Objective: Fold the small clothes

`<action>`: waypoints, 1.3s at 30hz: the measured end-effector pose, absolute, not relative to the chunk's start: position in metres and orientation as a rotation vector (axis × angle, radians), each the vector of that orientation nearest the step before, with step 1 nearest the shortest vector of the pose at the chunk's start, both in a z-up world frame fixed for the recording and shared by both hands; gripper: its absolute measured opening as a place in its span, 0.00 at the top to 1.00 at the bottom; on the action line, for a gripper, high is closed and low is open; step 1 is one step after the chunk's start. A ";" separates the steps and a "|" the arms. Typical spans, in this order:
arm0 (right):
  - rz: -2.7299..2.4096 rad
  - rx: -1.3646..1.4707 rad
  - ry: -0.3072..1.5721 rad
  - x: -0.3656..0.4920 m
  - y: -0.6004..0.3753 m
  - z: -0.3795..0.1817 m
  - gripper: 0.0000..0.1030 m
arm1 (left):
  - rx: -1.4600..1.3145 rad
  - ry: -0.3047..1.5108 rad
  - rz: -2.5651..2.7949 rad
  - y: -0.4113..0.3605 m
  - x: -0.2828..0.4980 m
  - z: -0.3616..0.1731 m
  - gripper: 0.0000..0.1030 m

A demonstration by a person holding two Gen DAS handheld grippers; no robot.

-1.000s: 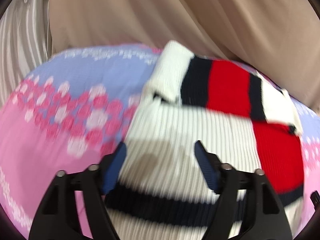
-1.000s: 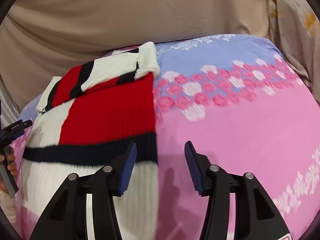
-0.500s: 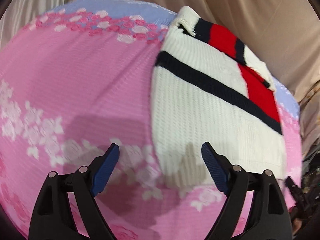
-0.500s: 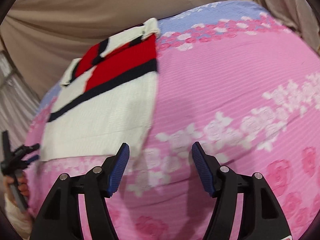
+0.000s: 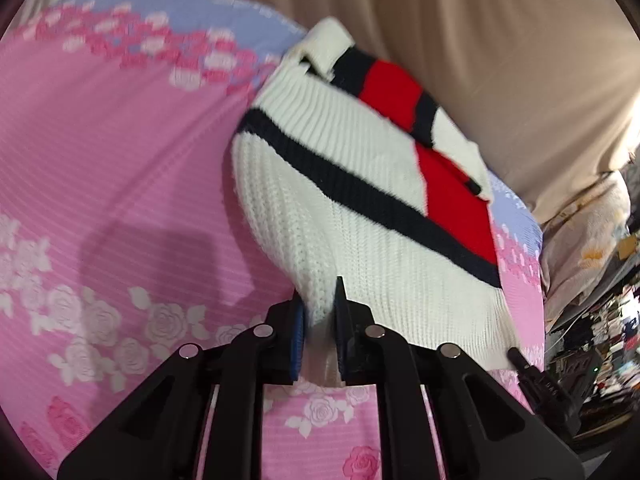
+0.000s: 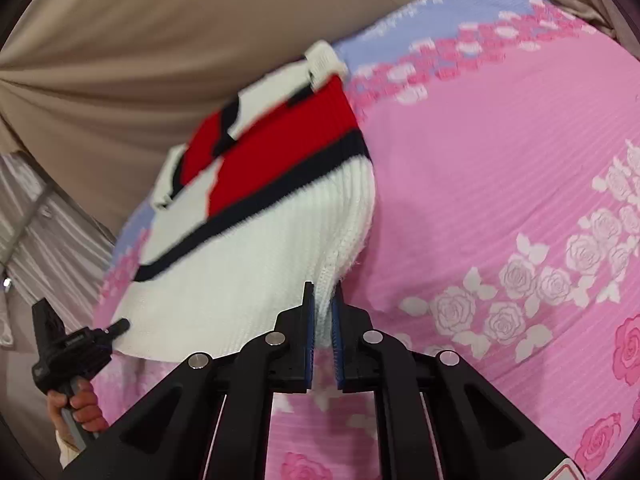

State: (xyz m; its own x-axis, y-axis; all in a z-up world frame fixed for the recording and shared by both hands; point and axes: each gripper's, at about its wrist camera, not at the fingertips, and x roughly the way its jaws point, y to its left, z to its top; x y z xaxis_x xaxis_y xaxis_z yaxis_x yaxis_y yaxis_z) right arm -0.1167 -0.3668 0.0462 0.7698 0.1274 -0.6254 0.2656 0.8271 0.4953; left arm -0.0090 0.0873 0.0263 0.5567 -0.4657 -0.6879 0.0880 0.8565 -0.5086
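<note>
Sweater [image 5: 360,216] is lying on the pink rose bedspread [image 5: 120,184], its long axis running straight away from me, hem end nearest and the folded-in sleeves at the far end by the beige curtain [image 5: 480,40]. I've got both near corners pinched: left gripper [image 5: 319,320] is clamped narrow on the left hem corner, right gripper [image 6: 322,316] is clamped narrow on the right one. Each corner is lifted a bit off the bed, rest is flat. Since the whole thing stretches forward from both grippers, my guess is the next move is carrying the hem up and over toward the sleeve end, both hands evenly. Right wrist view shows my left hand [image 6: 80,404] gripping its handle, which the left view can't. Left view only catches a dark bit of the other tool at its right edge, plus room clutter.
</note>
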 end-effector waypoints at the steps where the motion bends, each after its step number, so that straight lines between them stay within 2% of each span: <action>1: -0.065 0.584 0.661 -0.124 -0.365 0.056 0.93 | -0.442 0.909 -0.359 0.089 -0.015 0.034 0.89; 11: 0.114 0.451 0.440 -0.207 -0.347 0.114 0.94 | -0.372 0.797 -0.504 0.117 -0.099 0.086 0.90; 17: 0.343 0.443 0.121 -0.273 -0.344 0.161 0.94 | -0.347 0.473 -0.644 0.145 -0.167 0.157 0.90; 22: 0.381 0.417 -0.059 -0.282 -0.344 0.200 0.94 | -0.338 0.355 -0.662 0.148 -0.173 0.194 0.89; 25: 0.301 0.444 -0.006 -0.244 -0.351 0.195 0.94 | -0.377 0.422 -0.638 0.146 -0.142 0.186 0.89; 31: 0.105 0.514 0.221 -0.126 -0.374 0.148 0.94 | -0.329 0.651 -0.497 0.107 -0.014 0.134 0.89; 39: -0.042 0.619 0.360 -0.016 -0.418 0.110 0.94 | -0.243 0.777 -0.331 0.056 0.109 0.078 0.89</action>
State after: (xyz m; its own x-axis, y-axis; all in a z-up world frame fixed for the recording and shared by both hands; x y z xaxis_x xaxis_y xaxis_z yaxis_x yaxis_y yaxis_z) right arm -0.0161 -0.4181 0.1100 0.9371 0.0679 -0.3425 0.1455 0.8157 0.5599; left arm 0.1089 0.0559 0.0775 0.6657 -0.3783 -0.6432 0.2012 0.9210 -0.3335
